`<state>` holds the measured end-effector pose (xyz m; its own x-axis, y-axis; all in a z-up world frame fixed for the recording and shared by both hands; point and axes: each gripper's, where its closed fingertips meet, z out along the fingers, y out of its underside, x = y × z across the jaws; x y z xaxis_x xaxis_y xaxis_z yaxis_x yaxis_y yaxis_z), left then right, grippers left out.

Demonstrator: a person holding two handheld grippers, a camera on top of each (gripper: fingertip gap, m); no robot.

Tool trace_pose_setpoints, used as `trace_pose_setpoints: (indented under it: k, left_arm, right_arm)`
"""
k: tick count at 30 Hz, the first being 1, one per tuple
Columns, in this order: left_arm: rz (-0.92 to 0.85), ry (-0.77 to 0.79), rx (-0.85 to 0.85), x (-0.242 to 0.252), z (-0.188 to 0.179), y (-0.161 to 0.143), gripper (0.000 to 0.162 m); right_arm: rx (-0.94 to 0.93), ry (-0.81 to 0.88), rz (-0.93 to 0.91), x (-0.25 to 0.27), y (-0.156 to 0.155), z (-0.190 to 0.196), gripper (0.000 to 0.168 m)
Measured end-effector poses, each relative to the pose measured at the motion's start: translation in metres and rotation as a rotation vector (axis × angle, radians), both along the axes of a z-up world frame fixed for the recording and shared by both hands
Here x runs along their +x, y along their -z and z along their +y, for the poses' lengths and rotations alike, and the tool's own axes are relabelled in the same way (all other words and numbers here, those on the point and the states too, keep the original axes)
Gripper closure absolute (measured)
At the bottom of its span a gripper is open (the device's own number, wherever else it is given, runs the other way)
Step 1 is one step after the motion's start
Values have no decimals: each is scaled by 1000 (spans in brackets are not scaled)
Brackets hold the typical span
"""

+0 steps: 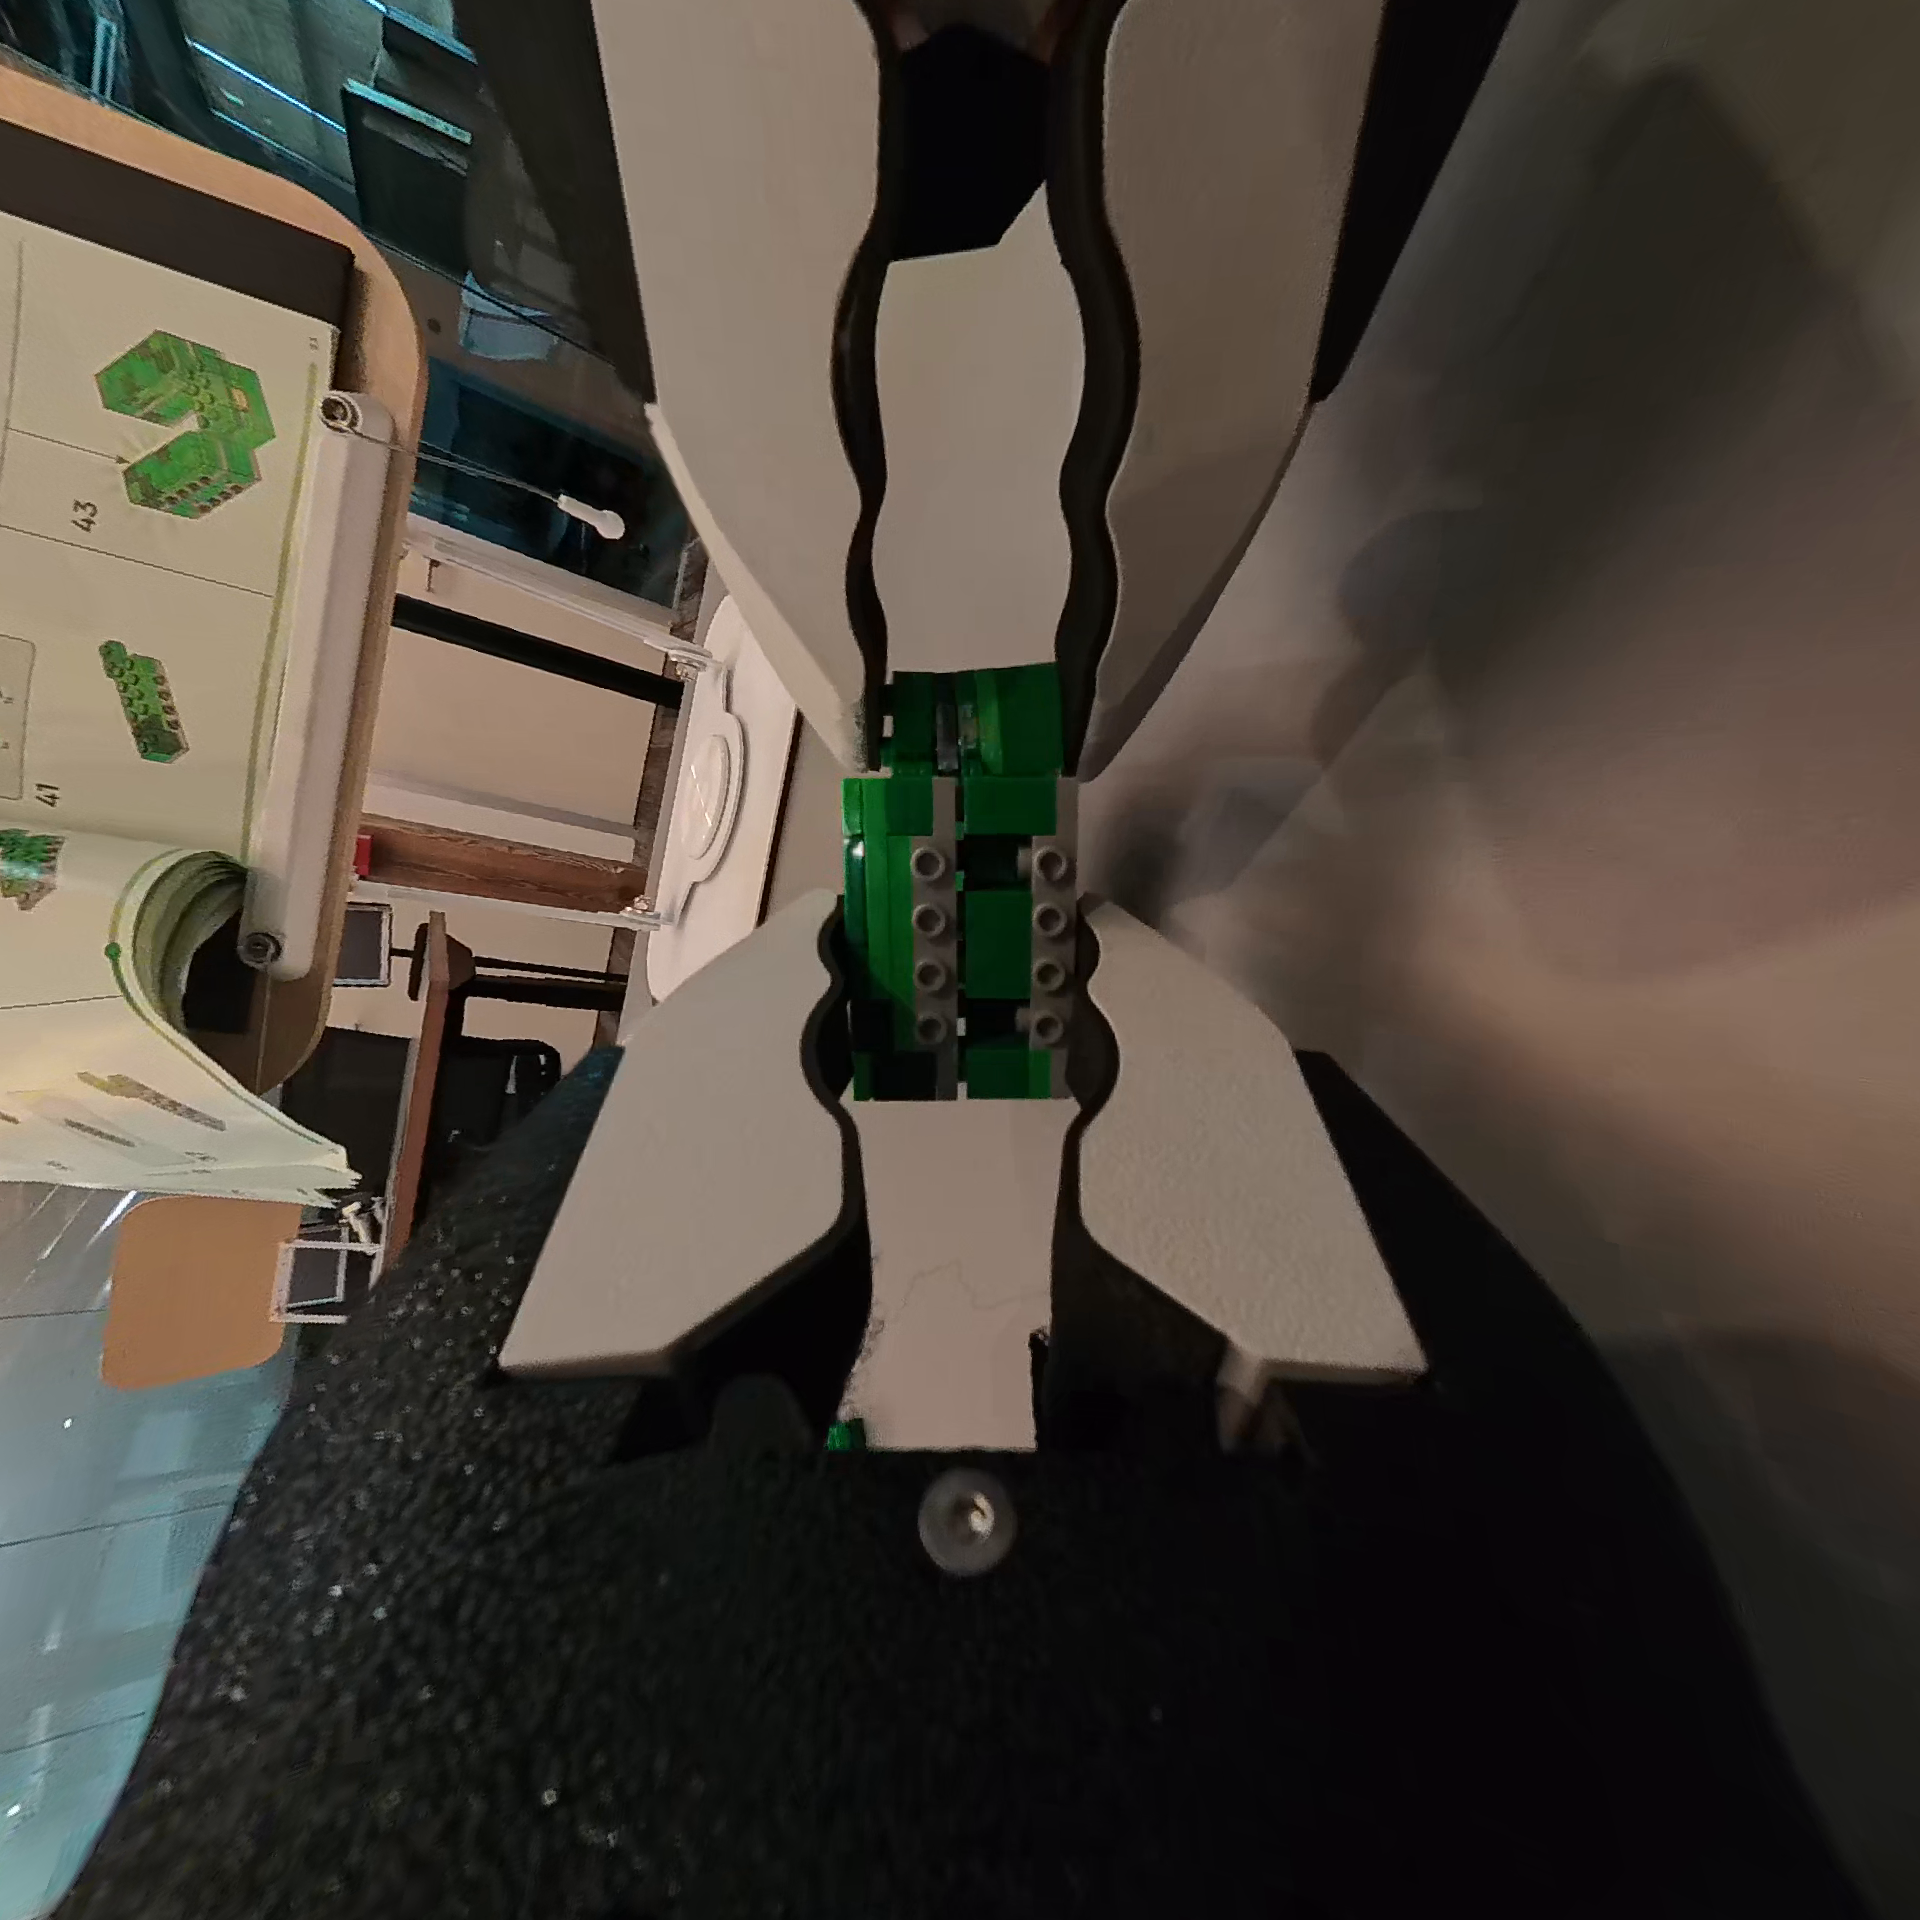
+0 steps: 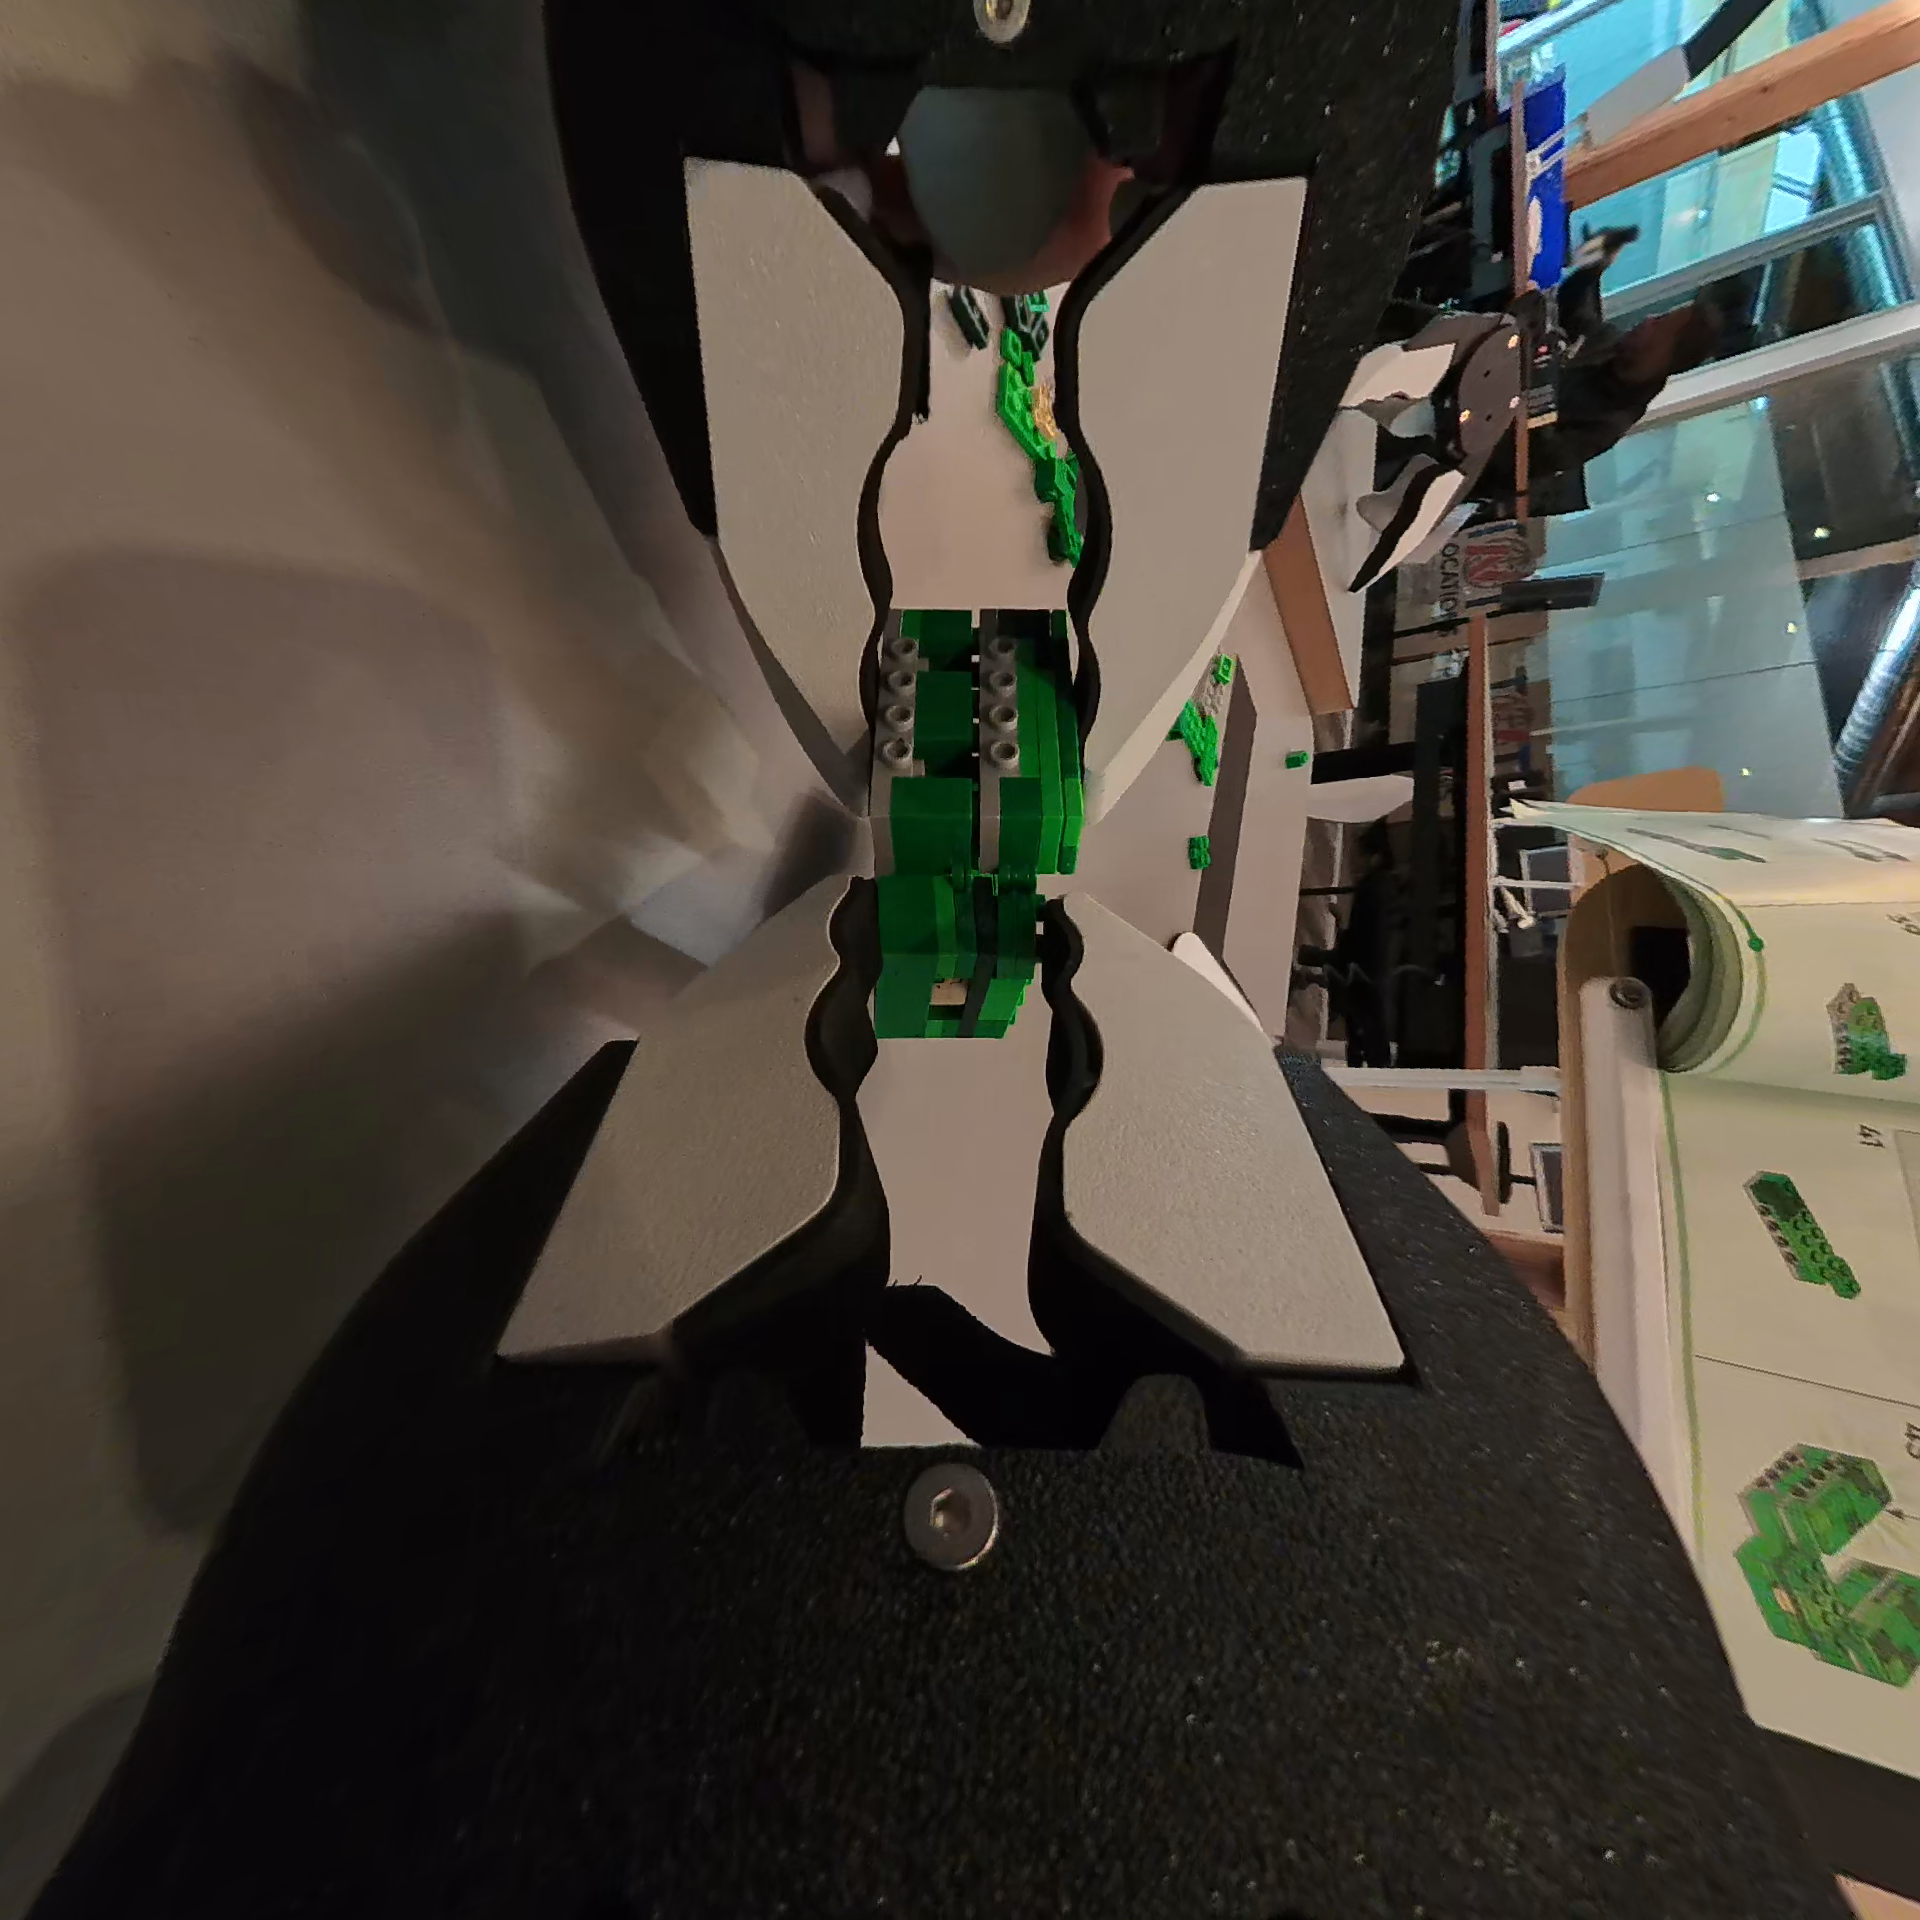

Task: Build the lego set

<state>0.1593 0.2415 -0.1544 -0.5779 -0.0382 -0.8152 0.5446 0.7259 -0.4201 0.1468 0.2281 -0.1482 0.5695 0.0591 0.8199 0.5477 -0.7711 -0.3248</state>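
- Left wrist view: at the far left, the open instruction booklet [image 1: 135,582] sits on a wooden stand [image 1: 358,665].
- In the middle, the left gripper [image 1: 961,997] pinches a green and grey Lego block [image 1: 961,935].
- From the top, the right gripper [image 1: 971,717] pinches another green Lego piece [image 1: 977,717]. The two pieces touch.
- Right wrist view: loose green bricks [image 2: 1039,416] lie on the white table [image 2: 966,499], upper middle.

Both grippers [image 1: 961,914] [image 2: 951,914] tip-to-tip, clamped.

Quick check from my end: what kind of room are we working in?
Probably an open office or lab workspace, not a home: large glass walls, wooden-edged desks behind, and an instruction booklet propped on a stand beside the white table.
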Motion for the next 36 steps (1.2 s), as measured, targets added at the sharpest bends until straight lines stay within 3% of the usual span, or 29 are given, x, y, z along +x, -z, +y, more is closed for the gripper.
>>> trace_pose_setpoints:
  k: [27, 33, 36]
  left_arm:
    - [145, 62, -112, -8, -2, -7, 124]
    - [160, 91, -109, -12, -5, -4, 124]
    - [160, 100, -120, -15, -8, -7, 124]
  right_arm:
    - [63, 8, 120, -8, -13, 2, 137]
    - [74, -14, 125, -15, -18, 11, 119]
    - [34, -24, 88, -17, -15, 14, 125]
